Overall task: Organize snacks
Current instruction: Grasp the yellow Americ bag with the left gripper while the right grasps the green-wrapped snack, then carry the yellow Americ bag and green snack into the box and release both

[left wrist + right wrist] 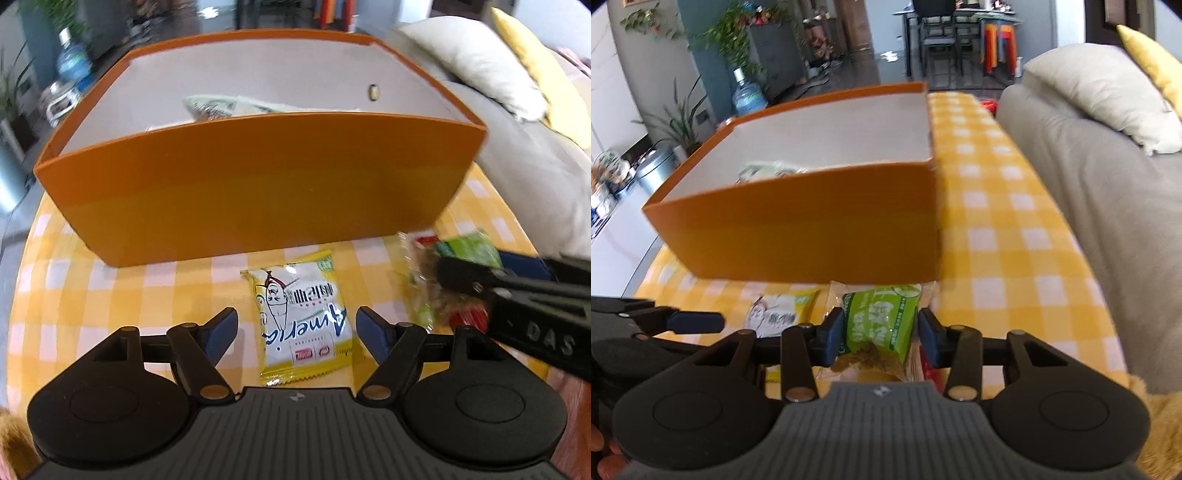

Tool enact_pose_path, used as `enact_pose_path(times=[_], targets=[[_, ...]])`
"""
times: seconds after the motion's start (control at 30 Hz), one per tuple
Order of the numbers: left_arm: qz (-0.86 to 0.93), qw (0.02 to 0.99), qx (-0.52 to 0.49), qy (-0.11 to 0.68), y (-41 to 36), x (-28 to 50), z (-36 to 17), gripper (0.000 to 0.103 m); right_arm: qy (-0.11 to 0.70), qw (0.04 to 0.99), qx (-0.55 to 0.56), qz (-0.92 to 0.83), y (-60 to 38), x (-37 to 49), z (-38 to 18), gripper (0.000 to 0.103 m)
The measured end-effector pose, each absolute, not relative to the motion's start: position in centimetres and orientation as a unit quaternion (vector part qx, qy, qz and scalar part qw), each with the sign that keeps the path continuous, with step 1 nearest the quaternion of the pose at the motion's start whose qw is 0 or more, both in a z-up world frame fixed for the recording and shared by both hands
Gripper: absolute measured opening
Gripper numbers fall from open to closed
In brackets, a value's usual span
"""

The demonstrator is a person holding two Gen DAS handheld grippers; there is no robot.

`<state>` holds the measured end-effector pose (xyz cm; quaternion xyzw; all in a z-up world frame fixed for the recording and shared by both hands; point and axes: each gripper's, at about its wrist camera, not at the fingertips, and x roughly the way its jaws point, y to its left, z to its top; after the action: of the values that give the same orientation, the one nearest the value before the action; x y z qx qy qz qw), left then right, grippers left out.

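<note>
A: While the left gripper (297, 325) hangs over the yellow-and-white snack packet (301, 325), its jaws stand wide apart, one blue pad each side of the packet, neither touching it. The packet lies flat on the yellow checked tablecloth (110, 295), just in front of the orange box (258, 184).

B: And the right gripper (881, 332)?

A: Jaws drawn in around the green snack packet (882, 317). Left pad looks pressed on the wrapper; right pad sits just beside it w/ a thin gap, so I can't tell if the grip is firm yet. That packet lies on a clear wrapper w/ red print, also near the box's front wall.

B: So which step, prob.?

A: Pick-up stage, I'd say: both packets on the table, not yet lifted, each w/ a gripper on or over it. No earlier view, so can't speak to motion.

B: What does the next move need?

A: Right side: a firm pinch, then lift over the front wall, which stands tall, & drop inside. Left side: come down & close on the flat packet; thin foil may slip, so pinch an edge.

B: What's in the box?

A: White inside, open top. At least one pale green-and-white packet (214, 105) lies toward the left; rest of the floor is hidden by the front wall.
</note>
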<state>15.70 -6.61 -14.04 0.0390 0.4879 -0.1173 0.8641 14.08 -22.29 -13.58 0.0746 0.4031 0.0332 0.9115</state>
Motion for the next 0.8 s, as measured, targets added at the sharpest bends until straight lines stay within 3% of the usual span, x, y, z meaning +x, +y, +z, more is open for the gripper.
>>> enact_pose_path(times=[0.37, 0.43, 0.5, 0.8], targets=[[-0.058, 0.853, 0.061, 0.515, -8.8, 16.8, -16.0, 0.088, 0.425, 0.900, 0.098, 0.022, -23.7, 14.5, -14.6, 0.041], [-0.063, 0.854, 0.059, 0.514, -8.7, 16.8, -16.0, 0.082, 0.426, 0.898, 0.102, 0.026, -23.7, 14.5, -14.7, 0.041], [-0.075, 0.854, 0.053, 0.513, -8.7, 16.6, -15.8, 0.064, 0.427, 0.898, 0.102, 0.030, -23.6, 14.4, -14.6, 0.041], [-0.085, 0.852, 0.044, 0.515, -8.2, 16.9, -15.7, 0.061, 0.427, 0.898, 0.102, 0.036, -23.6, 14.4, -14.7, 0.041]])
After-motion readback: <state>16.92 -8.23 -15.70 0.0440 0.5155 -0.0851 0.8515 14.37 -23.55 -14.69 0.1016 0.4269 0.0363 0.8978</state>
